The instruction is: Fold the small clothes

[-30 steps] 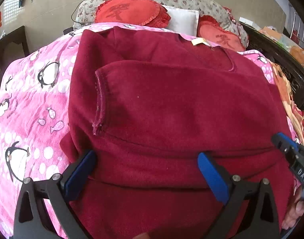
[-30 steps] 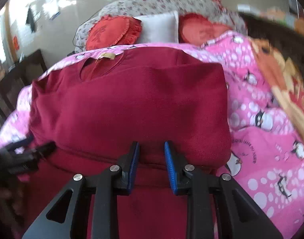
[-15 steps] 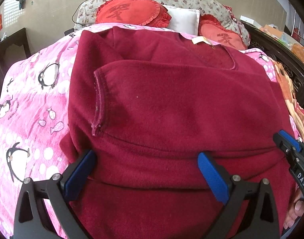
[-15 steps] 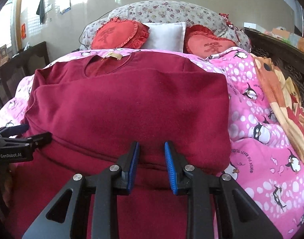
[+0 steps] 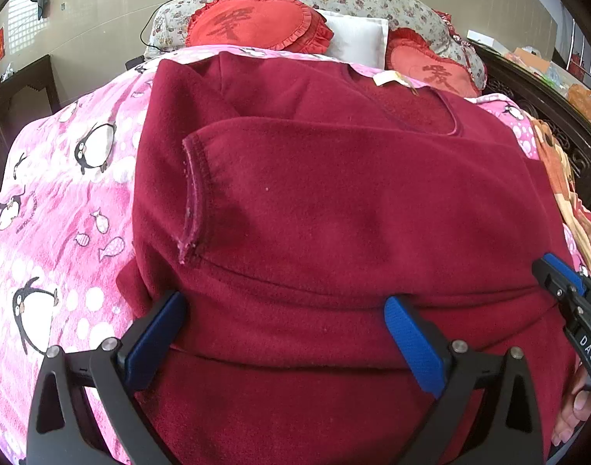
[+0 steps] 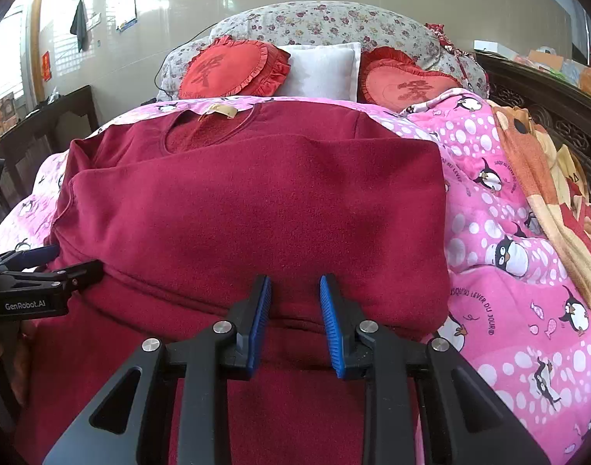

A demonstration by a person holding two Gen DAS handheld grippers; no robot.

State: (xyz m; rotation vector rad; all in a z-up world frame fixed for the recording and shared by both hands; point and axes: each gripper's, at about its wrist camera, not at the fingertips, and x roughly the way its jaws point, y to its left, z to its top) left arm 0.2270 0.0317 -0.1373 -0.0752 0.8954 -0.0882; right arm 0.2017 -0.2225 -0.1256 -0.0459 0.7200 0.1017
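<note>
A dark red fleece top (image 5: 334,213) lies on the pink penguin blanket (image 5: 55,201), collar with a tan label (image 5: 388,77) at the far end, sleeves folded across the body. My left gripper (image 5: 284,329) is wide open over the near left part of the top, blue pads on either side of a fold. My right gripper (image 6: 295,310) is partly open over the near right part of the top (image 6: 256,209), a narrow gap between the pads and cloth behind it. Each gripper shows at the edge of the other's view.
Two red heart cushions (image 6: 229,68) and a white pillow (image 6: 322,69) lie at the head of the bed against a floral bolster. An orange patterned blanket (image 6: 543,178) and a dark carved bed rail (image 6: 547,116) run along the right. Dark furniture stands at the left.
The right wrist view has steadied and cleared from blur. Both grippers stay over the near edge of the top, with almost no movement.
</note>
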